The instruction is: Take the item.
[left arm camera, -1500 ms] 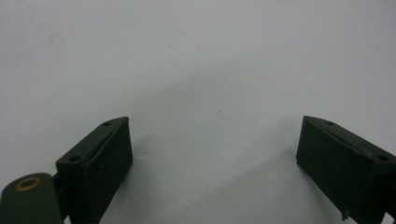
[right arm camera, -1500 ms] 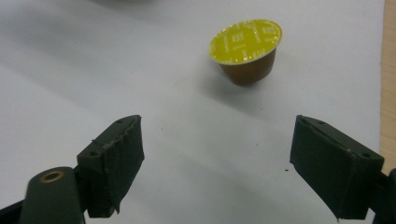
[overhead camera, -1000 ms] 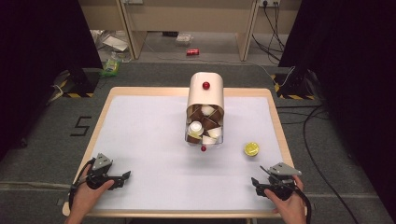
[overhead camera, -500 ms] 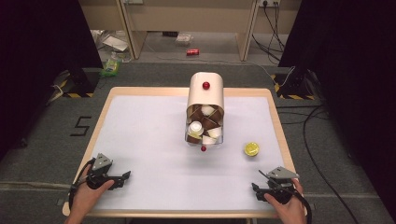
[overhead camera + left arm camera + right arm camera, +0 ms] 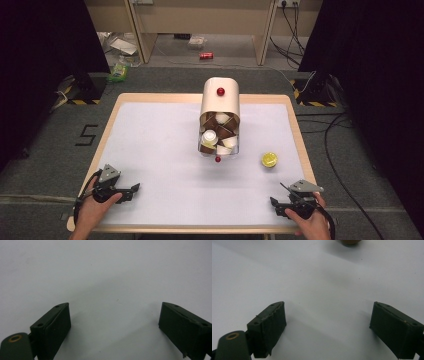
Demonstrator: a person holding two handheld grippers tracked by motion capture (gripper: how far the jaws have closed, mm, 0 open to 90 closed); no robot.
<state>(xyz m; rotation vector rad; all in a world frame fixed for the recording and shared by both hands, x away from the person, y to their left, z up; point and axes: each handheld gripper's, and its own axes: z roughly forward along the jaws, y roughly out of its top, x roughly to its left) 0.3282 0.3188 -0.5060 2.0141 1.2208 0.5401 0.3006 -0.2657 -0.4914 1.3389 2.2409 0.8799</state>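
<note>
A cream, arch-topped dispenser [image 5: 220, 102] with a red knob stands at the table's far middle; its open front rack [image 5: 219, 138] holds several white and brown capsules. A small red ball [image 5: 217, 159] lies just in front of it. A yellow capsule [image 5: 269, 159] lies alone to the right. My left gripper [image 5: 134, 189] rests at the near left corner, open, with only the white mat [image 5: 105, 277] between its jaws. At the near right corner my right gripper [image 5: 274, 202] is open too, over bare mat, and a brownish round thing [image 5: 350, 241] peeks in at the top of its view.
The table [image 5: 150, 98] has a wooden rim under a white mat. Beyond it, on the floor, are a red can [image 5: 206, 56], litter and cables. Black curtains hang at both sides.
My right gripper has slid slightly toward the near edge. The left gripper and the table's objects are where they were.
</note>
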